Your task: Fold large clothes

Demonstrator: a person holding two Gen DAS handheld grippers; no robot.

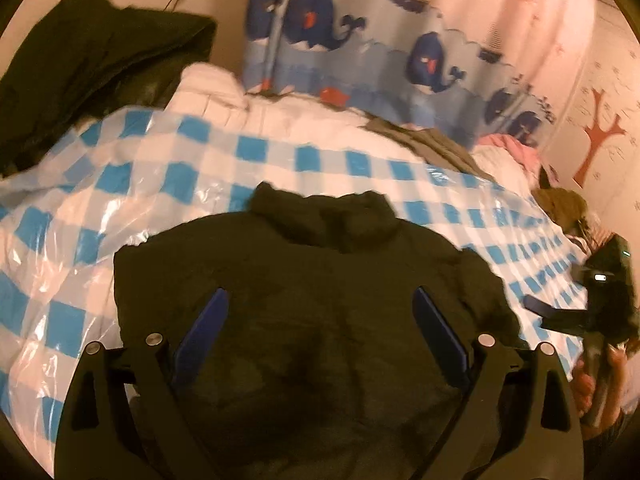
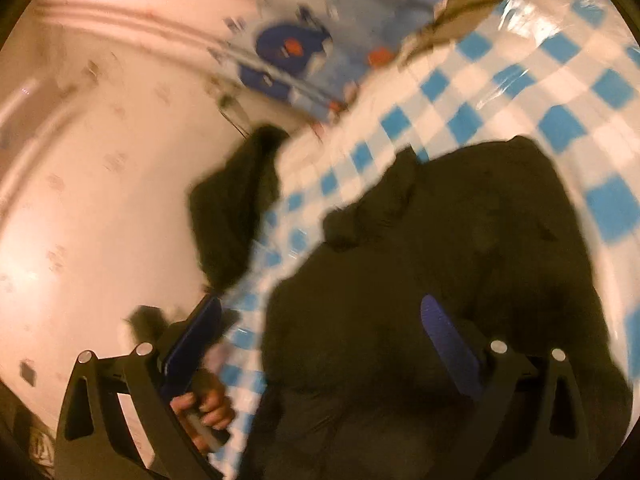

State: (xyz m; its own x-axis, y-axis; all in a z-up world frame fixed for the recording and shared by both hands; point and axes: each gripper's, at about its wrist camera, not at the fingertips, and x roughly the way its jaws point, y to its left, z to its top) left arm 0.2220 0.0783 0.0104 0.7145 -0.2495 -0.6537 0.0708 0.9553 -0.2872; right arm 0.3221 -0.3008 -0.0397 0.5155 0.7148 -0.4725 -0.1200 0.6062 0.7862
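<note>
A black hooded jacket (image 1: 304, 300) lies spread flat on a blue-and-white checked plastic sheet (image 1: 280, 152) that covers the bed, hood pointing away. My left gripper (image 1: 322, 312) hovers over the jacket's middle, open wide, blue pads apart with nothing between them. In the right wrist view the same jacket (image 2: 460, 280) fills the lower right. My right gripper (image 2: 320, 320) is open above its edge, one finger (image 2: 192, 344) out over the sheet. A hand (image 2: 208, 408) grips a dark handle below that finger.
A second dark garment (image 1: 92, 60) is piled at the bed's far left corner by the wall. A whale-print fabric (image 1: 360, 40) hangs behind the bed. Grey and pink clothes (image 1: 460, 144) lie at the far right edge. A hand (image 1: 588, 392) shows at the right.
</note>
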